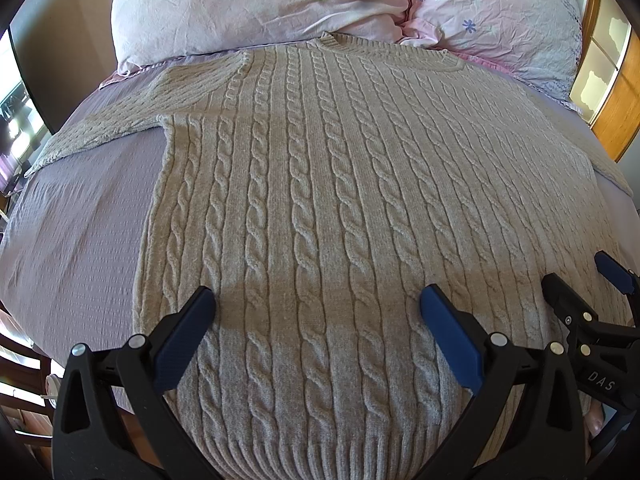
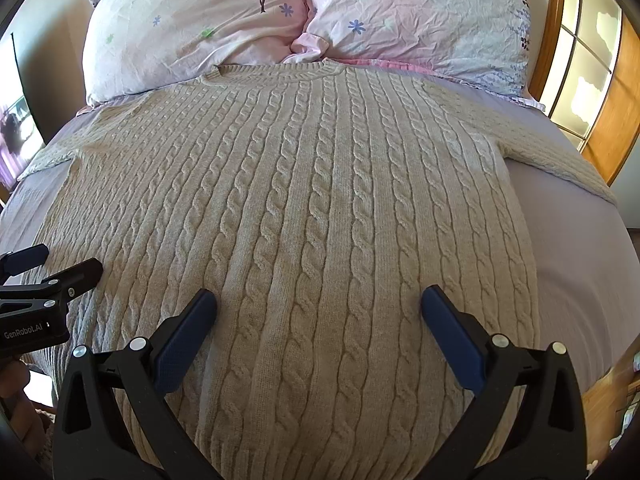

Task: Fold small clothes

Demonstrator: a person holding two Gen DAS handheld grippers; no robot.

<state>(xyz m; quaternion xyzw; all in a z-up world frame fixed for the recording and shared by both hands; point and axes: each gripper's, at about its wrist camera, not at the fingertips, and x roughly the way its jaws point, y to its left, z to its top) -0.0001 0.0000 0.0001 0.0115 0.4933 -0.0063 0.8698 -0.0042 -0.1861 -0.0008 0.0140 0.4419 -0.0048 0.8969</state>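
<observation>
A beige cable-knit sweater [image 1: 320, 184] lies flat, front up, on the bed, collar toward the pillows, sleeves spread out to both sides. It also fills the right wrist view [image 2: 312, 200]. My left gripper [image 1: 318, 300] is open and empty, hovering over the lower left part of the sweater near its hem. My right gripper [image 2: 318, 300] is open and empty over the lower right part. The right gripper also shows at the right edge of the left wrist view [image 1: 576, 276]. The left gripper shows at the left edge of the right wrist view [image 2: 56, 264].
The sweater rests on a lilac bedsheet [image 1: 80, 216]. Two pink floral pillows [image 1: 260, 4] [image 2: 420, 16] sit behind the collar. A wooden window frame [image 2: 592, 80] stands at the right, and a dark frame [image 1: 24, 80] at the left.
</observation>
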